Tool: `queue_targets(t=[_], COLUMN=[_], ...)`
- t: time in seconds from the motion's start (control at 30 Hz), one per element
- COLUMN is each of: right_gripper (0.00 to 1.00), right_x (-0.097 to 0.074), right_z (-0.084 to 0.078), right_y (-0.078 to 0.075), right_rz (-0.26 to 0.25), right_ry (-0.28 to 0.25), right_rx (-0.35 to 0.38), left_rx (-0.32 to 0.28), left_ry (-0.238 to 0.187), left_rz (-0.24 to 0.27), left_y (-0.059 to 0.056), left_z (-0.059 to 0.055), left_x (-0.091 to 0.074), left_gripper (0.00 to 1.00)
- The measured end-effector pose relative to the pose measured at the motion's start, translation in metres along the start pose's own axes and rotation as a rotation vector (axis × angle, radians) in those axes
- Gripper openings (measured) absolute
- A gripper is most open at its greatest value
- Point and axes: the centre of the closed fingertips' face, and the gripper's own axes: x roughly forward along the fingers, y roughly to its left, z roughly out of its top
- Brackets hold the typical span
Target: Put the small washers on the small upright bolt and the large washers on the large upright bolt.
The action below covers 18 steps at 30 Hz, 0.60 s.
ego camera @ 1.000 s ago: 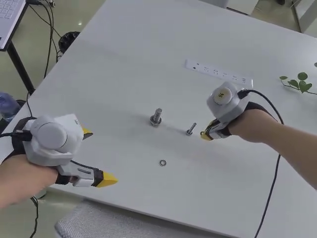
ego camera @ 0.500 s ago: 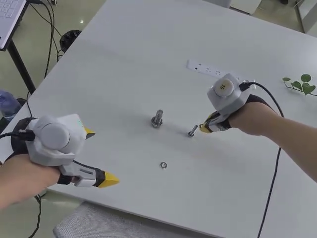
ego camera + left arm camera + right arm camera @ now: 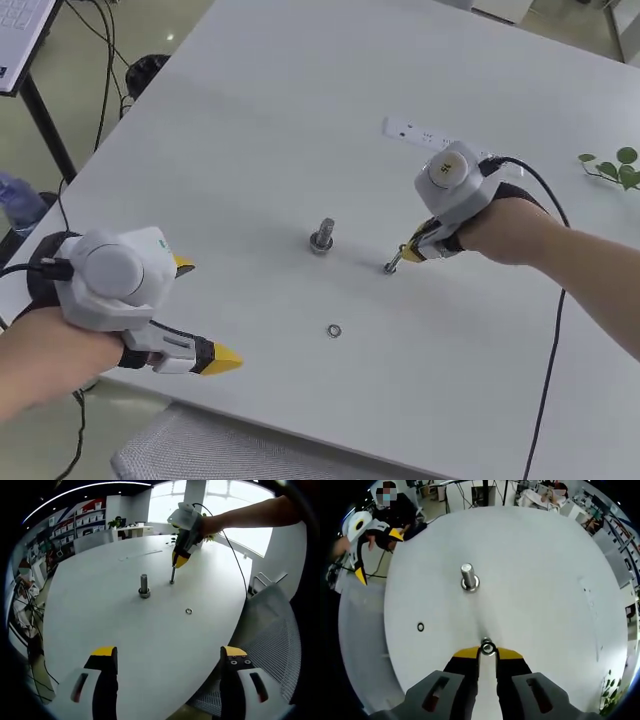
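The small upright bolt (image 3: 390, 265) stands right of the large upright bolt (image 3: 322, 237) near the middle of the white table (image 3: 250, 120). My right gripper (image 3: 405, 253) is at the small bolt's top, its jaws almost closed on a small ring, a small washer (image 3: 487, 646). From the left gripper view the right gripper (image 3: 177, 560) tips down onto that bolt (image 3: 171, 576). A loose washer (image 3: 334, 330) lies flat in front of the bolts. My left gripper (image 3: 202, 312) hovers open at the near left edge with nothing between its fingers.
A white power strip (image 3: 420, 135) lies behind the right gripper, and green leaves (image 3: 620, 165) show at the far right. A mesh chair (image 3: 200, 450) sits below the near table edge. A laptop (image 3: 20, 30) is at the top left.
My right gripper has moved left and down, from beside the small bolt to its top. The left gripper has stayed where it was, open.
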Motion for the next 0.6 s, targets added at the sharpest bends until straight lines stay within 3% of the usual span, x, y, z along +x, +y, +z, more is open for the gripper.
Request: queue_targets(t=[0.6], right_gripper=[0.12], right_x=[0.0011], right_z=[-0.0009], right_y=[0.0068], right_rz=[0.009], right_ry=[0.017], right_rx=[-0.010], left_rx=[-0.008], left_ry=[0.014], left_rz=[-0.007], left_y=[0.0002], left_z=[-0.0039], left_x=[0.0028], left_gripper=[0.82])
